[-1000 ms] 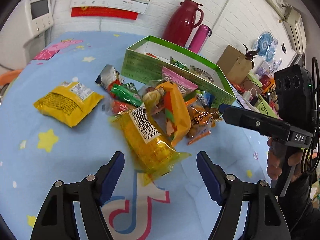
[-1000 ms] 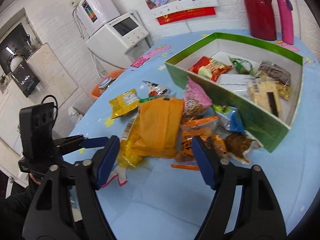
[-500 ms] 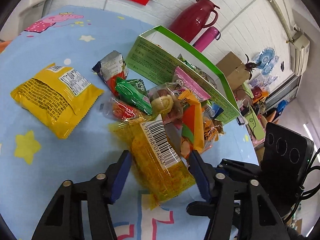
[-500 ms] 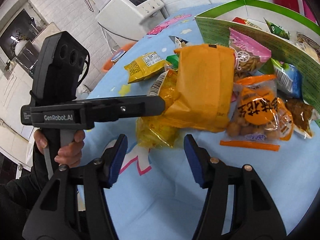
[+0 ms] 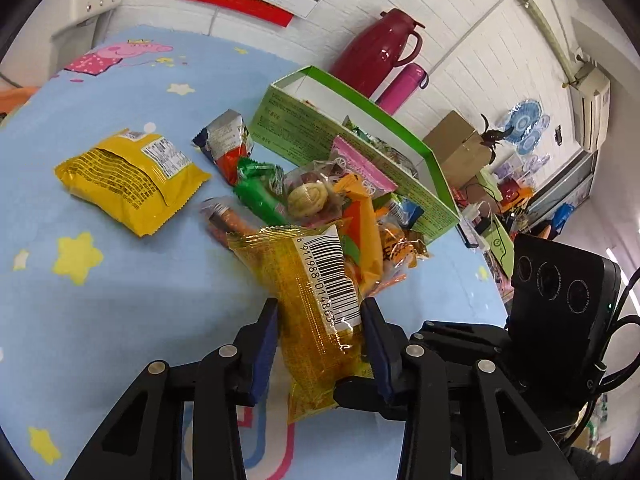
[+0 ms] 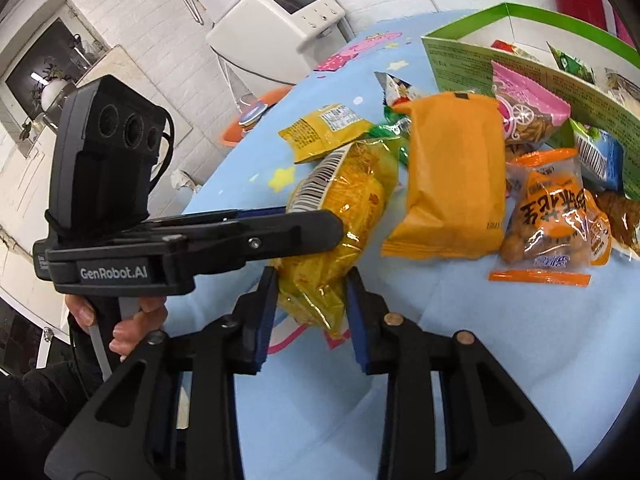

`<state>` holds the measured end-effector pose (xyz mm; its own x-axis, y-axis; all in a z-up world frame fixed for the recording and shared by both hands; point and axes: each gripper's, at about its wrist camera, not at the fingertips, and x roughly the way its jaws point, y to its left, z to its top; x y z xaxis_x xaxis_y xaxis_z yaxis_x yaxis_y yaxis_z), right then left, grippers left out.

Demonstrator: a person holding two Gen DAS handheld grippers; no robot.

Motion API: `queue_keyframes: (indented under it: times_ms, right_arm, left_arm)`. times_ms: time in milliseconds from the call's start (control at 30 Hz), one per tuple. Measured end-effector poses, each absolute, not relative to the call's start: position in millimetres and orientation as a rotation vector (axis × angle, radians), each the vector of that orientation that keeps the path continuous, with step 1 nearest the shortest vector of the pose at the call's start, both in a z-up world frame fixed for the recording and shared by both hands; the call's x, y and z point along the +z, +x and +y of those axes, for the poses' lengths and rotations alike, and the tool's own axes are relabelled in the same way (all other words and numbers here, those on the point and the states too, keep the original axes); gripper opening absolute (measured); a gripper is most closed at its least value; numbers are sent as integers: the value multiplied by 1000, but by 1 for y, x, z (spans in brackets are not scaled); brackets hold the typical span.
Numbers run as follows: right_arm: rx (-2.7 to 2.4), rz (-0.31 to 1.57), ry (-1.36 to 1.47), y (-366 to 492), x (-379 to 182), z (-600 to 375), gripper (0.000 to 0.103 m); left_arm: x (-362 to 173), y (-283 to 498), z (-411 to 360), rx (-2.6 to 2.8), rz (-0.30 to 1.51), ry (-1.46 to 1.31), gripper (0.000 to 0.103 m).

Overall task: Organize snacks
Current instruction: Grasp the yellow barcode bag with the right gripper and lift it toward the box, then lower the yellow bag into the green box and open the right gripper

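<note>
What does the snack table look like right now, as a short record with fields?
surface: blue tablecloth with stars
box: green box, open, some snacks already inside
loose pile: snacks heaped in front of the box
apart from pile: yellow bag, lying flat
left tongs: closed on the clear yellow packet
right tongs: closed on the same packet's end
next to packet: orange bag, lying against the pile
behind box: red jug, pink bottle
</note>
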<state>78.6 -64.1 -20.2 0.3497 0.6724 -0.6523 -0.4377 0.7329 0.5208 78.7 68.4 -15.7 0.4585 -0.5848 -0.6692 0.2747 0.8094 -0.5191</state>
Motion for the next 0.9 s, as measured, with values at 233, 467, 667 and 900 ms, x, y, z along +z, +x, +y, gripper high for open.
queue_keyframes:
  times_ms: [233, 467, 667, 900]
  right_arm:
    - [756, 827, 250, 63, 23, -68, 35]
    - [644, 732, 280, 77, 44, -114, 35]
    - [512, 703, 318, 108, 44, -156, 35]
    - [420, 663, 400, 150, 40, -200, 35]
  left_arm:
    - [39, 60, 63, -544, 820, -287, 41]
    - [66, 104, 14, -613, 767, -228, 41]
    - [67, 160, -31, -678, 791, -207, 41]
    - [65, 221, -73, -705, 807, -160, 41]
